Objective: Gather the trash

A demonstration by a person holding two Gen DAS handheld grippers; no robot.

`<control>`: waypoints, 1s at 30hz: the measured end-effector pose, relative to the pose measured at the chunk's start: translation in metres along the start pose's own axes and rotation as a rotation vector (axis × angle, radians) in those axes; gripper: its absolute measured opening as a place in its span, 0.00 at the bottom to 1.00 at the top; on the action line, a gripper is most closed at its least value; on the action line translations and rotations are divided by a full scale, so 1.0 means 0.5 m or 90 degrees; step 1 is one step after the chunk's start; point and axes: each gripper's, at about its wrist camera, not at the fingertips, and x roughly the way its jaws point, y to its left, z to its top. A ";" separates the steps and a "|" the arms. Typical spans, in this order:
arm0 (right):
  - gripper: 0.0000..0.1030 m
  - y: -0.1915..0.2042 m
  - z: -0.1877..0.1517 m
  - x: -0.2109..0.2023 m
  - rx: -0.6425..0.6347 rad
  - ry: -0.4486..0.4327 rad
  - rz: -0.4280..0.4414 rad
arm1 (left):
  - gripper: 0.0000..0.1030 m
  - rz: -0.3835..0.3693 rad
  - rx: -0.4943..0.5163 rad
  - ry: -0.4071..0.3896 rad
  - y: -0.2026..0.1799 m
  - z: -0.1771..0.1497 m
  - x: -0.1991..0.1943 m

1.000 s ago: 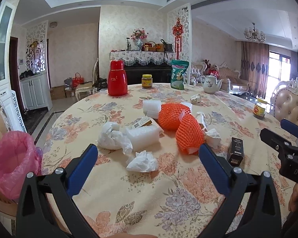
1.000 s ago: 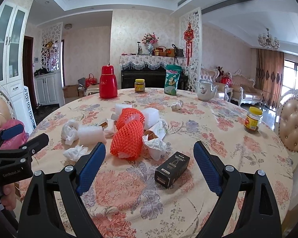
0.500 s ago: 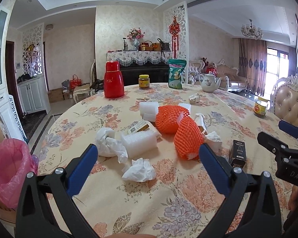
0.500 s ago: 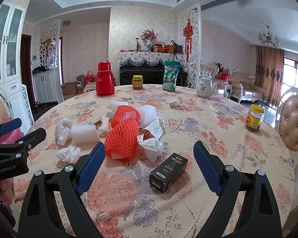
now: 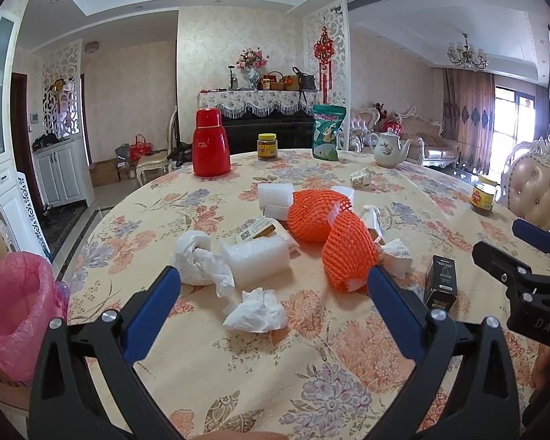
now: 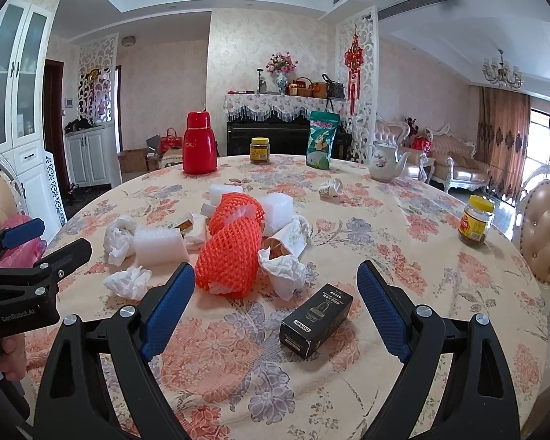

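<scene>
Trash lies mid-table: two orange foam nets (image 5: 343, 253) (image 6: 229, 256), white foam blocks (image 5: 255, 258) (image 6: 159, 247), crumpled tissues (image 5: 255, 311) (image 6: 128, 282) and a black box (image 5: 440, 280) (image 6: 315, 321). My left gripper (image 5: 273, 288) is open and empty, with the near tissue between its fingers just ahead. My right gripper (image 6: 275, 289) is open and empty, with the black box between its fingers. A bin with a pink bag (image 5: 14, 311) stands off the table's left edge.
A red thermos (image 5: 211, 148), jars (image 5: 267, 146) (image 6: 475, 222), a green snack bag (image 5: 326, 132) and a white teapot (image 5: 388, 150) stand at the table's far side. Padded chairs (image 6: 544, 231) stand at the right and left edges.
Both grippers have moved forward a little toward the trash pile; the tissue and the black box sit closer between the fingers. Both stay open.
</scene>
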 end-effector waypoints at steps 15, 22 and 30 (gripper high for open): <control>0.82 0.006 0.002 -0.038 0.002 -0.030 0.008 | 0.96 0.002 -0.011 -0.001 0.011 -0.012 -0.021; 0.82 0.001 0.000 -0.051 0.017 -0.035 0.013 | 0.96 -0.001 -0.012 0.003 0.011 -0.014 -0.024; 0.82 -0.013 -0.003 -0.057 0.042 -0.040 0.026 | 0.96 0.001 -0.009 0.005 0.010 -0.019 -0.027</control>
